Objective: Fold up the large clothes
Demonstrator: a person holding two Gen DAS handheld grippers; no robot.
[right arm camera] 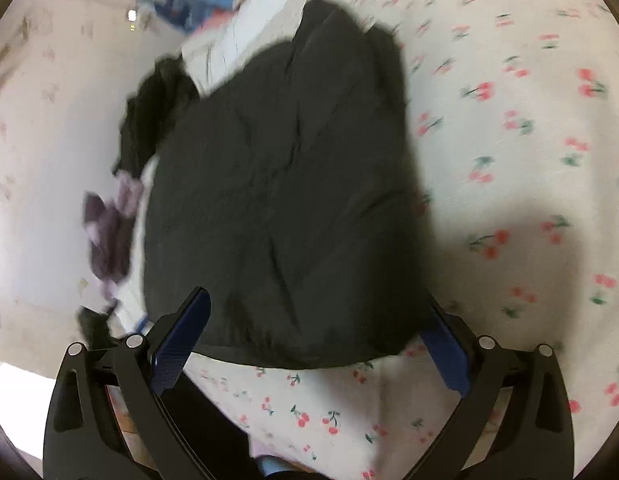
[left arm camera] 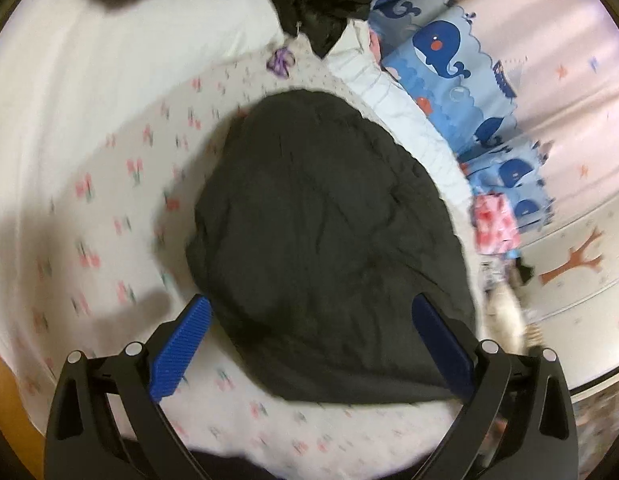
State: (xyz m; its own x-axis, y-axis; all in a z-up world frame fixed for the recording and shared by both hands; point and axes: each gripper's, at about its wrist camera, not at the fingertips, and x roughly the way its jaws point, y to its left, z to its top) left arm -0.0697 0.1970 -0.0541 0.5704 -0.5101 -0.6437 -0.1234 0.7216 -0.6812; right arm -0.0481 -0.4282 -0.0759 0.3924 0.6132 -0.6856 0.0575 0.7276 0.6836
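A dark grey folded garment (left arm camera: 321, 240) lies flat on a white bedsheet printed with small cherries (left arm camera: 109, 208). My left gripper (left arm camera: 309, 312) hovers over its near edge, jaws wide apart and holding nothing, with blue pads (left arm camera: 181, 344) on both sides. In the right wrist view the same garment (right arm camera: 277, 200) fills the centre. My right gripper (right arm camera: 317, 312) is open above its near hem, one blue pad (right arm camera: 445, 356) partly tucked behind the cloth's corner. Both views are blurred.
A black clothes heap (left arm camera: 317, 4) and a purple scrap (left arm camera: 279, 62) lie at the far end of the bed. A blue whale-print cloth (left arm camera: 461, 80) and a white pillow (left arm camera: 401, 120) run along the wall side. More dark and purple clothes (right arm camera: 109, 232) hang off the bed's edge.
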